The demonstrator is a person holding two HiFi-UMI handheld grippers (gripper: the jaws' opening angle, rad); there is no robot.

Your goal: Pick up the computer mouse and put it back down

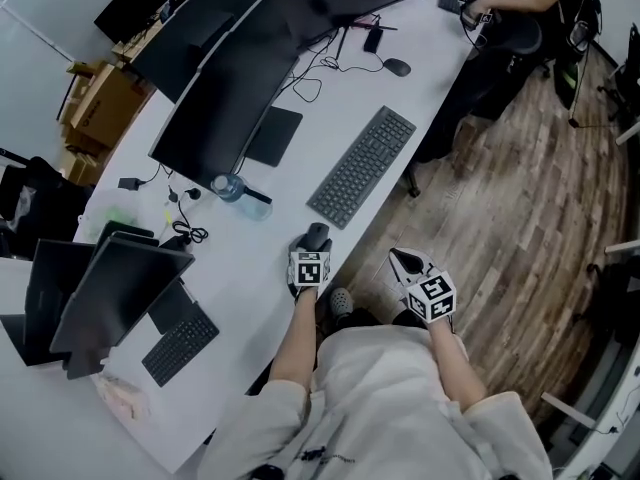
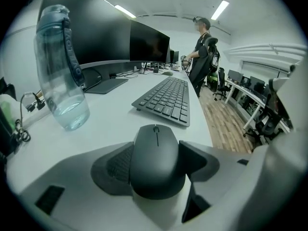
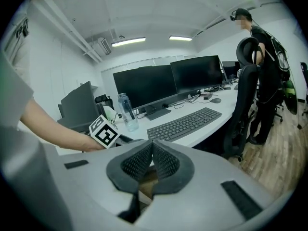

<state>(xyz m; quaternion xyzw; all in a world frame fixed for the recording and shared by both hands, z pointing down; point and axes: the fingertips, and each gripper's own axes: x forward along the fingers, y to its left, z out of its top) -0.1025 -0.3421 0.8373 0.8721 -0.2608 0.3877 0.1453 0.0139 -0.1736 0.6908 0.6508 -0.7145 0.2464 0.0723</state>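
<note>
A dark grey computer mouse sits between the two pads of my left gripper, which press on its sides. The head view shows the mouse low over the white desk, near its front edge, just ahead of the left gripper and its marker cube. Whether the mouse rests on the desk I cannot tell. My right gripper hangs off the desk's edge over the wooden floor. Its pads are shut together with nothing between them.
A dark keyboard lies just beyond the mouse, and a clear water bottle stands to its left. Large monitors line the back of the desk. A second mouse lies farther along. Another person stands at the desk's far end.
</note>
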